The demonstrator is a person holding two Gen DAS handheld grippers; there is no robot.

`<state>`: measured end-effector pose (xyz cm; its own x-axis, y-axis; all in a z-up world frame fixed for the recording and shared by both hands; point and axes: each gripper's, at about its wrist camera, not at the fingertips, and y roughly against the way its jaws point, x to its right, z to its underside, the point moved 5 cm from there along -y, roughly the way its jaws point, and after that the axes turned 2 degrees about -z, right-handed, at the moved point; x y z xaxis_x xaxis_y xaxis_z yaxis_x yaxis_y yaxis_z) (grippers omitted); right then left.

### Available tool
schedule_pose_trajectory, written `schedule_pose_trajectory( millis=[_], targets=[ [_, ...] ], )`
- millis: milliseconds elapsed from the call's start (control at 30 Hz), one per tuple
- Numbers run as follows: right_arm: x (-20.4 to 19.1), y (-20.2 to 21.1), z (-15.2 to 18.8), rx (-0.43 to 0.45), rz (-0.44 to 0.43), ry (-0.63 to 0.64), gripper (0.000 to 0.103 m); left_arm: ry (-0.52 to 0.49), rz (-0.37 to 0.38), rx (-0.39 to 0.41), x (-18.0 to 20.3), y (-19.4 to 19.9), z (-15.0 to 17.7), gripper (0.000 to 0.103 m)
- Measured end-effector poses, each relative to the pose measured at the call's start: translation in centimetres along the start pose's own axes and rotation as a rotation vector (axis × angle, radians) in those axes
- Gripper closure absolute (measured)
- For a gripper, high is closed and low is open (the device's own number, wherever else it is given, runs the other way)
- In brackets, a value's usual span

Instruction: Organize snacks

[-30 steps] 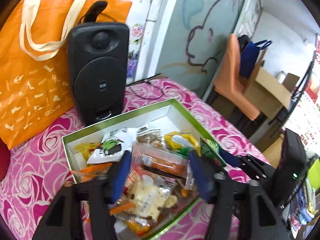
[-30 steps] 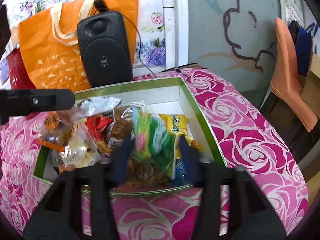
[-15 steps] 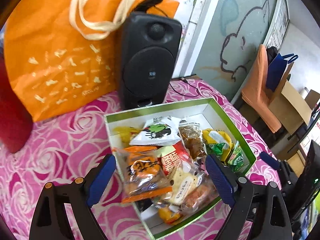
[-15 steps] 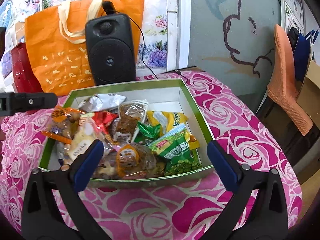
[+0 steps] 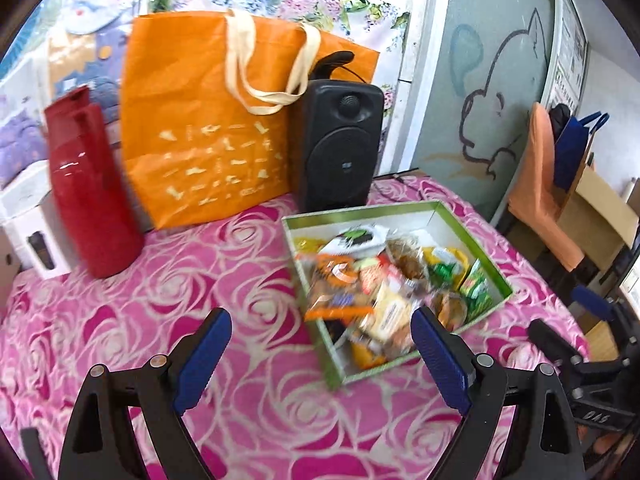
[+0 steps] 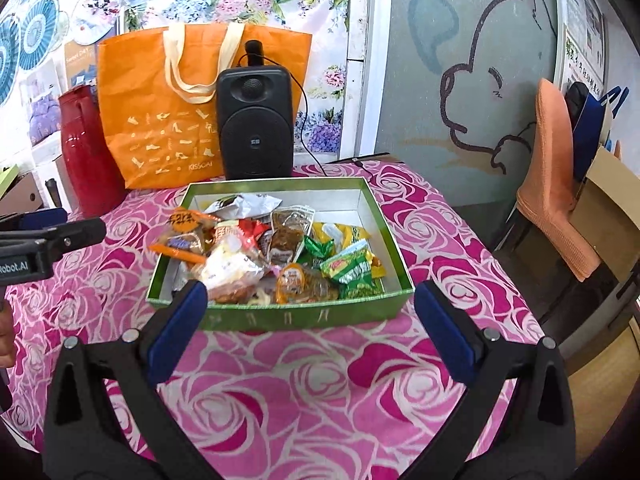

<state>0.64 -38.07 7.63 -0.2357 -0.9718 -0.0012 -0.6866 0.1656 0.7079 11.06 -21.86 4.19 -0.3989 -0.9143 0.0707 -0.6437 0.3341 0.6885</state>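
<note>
All the snacks (image 6: pixel 276 256) sit heaped in the green box (image 6: pixel 304 314) on the counter (image 6: pixel 304 392); left gripper (image 5: pixel 320 348) and right gripper (image 6: pixel 310 322) hang released, empty. Looks nearly finished.

Tablecloth (image 6: pixel 320 400), lower frame: showing pink with magenta and white roses. Box (image 6: pixel 304 316), centre: showing green outside, white inside. Tote bag (image 6: pixel 160 120), upper left: showing orange with cream shoe prints. Speaker (image 6: pixel 254 128): showing black. Jug (image 5: pixel 88 184), left: showing glossy red.
</note>
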Motion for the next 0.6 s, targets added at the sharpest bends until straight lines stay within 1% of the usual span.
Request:
schedule_pose_trajectory(
  millis=[167,267,333,467,600],
  targets=[
    [-0.4,1.3,2.0,-0.026,0.003,-0.037,0.0,0.01,-0.013,-0.002,-0.9,1.7,2.6,0.01],
    [-0.7,1.2,3.6,-0.062,0.026,-0.054,0.0,0.002,-0.045,0.001,-1.6,2.6,4.8,0.01],
    [-1.3,1.0,4.6,-0.081,0.029,-0.056,0.0,0.001,-0.049,-0.012,-1.9,2.7,5.8,0.01],
    [-2.1,1.1,5.9,-0.082,0.056,-0.041,0.0,0.025,-0.051,-0.053,-2.7,2.5,7.8,0.01],
    [-2.3,1.0,6.0,-0.077,0.065,-0.045,0.0,0.028,-0.064,-0.068,-3.0,2.4,8.5,0.01]
  ],
)
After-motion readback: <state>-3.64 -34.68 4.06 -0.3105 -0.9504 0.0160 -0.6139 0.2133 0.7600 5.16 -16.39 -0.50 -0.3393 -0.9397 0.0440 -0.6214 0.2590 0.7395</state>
